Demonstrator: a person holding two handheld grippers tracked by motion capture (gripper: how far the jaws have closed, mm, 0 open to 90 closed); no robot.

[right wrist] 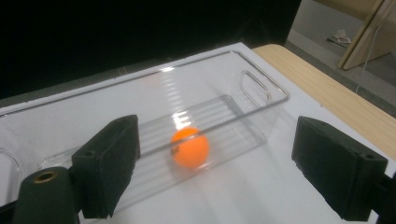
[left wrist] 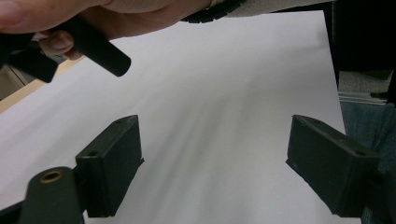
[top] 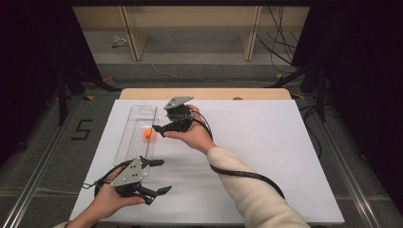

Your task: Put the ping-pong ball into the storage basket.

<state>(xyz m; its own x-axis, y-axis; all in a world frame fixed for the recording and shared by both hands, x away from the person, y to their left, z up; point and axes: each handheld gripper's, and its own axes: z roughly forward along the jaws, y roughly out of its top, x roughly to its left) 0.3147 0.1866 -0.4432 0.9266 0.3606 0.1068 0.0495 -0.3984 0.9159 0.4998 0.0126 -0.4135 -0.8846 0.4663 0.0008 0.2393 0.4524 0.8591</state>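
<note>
The orange ball (top: 148,134) lies inside the clear plastic tray (top: 138,114), on its ribbed floor, roughly midway along the tray's length. The tray rests flat on the white sheet (top: 266,142) that covers the worktop (top: 209,93), toward the sheet's left side, with its long axis running away from the person.

The right tool (top: 158,130) is held just beside the tray's right wall, level with the ball and pointing at it. Its 2 jaws stand wide apart with nothing between them. In the right gripper view the ball (right wrist: 189,147) appears beyond the tray wall, between the 2 black jaws but clear of both pads; no contact is visible. The ball looks slightly blurred there.

The left tool (top: 160,176) is at the near end of the tray, low over the sheet, pointing toward the right. Its jaws also stand wide and hold nothing. In the left gripper view bare white sheet (left wrist: 224,116) lies between them, and the right hand (left wrist: 116,14) with its cable shows at the top edge.
</note>
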